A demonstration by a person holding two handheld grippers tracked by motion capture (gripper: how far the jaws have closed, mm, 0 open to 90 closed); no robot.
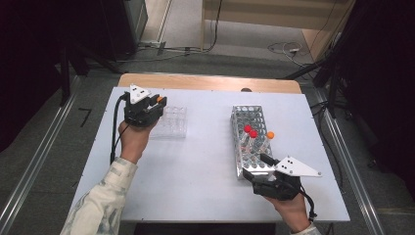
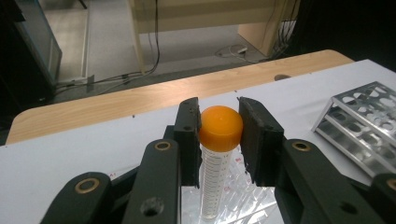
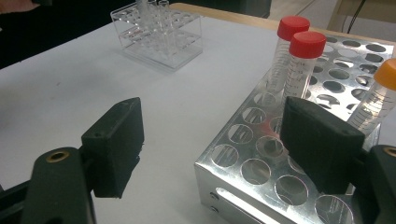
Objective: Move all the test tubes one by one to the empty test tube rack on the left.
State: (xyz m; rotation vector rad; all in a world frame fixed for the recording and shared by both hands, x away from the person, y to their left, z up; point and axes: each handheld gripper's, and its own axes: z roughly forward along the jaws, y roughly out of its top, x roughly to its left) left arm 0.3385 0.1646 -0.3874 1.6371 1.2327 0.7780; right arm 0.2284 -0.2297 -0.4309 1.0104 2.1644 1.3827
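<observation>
An orange-capped tube (image 2: 220, 140) stands upright between the jaws of the left gripper (image 2: 219, 135), which clamp it at the cap, directly above a clear plastic rack (image 1: 171, 122) near the left side of the white table (image 1: 195, 166). In the high view the tube appears as no more than an orange dot at the gripper's tip; the left gripper view brings out its printed scale and its lower end hanging over the clear rack's wells.

Across the table, a metal rack (image 1: 252, 139) holds two red-capped tubes (image 3: 299, 60) side by side and another orange-capped tube (image 3: 379, 95) leaning at its far edge. The right gripper (image 1: 266, 164) rests at the rack's near corner, jaws spread wide and gripping nothing; the right gripper view shows one jaw over bare table and the other over the rack's empty holes.

A wooden strip (image 1: 210, 82) edges the table's far side, with cables (image 1: 286, 48) lying on the floor beyond.
</observation>
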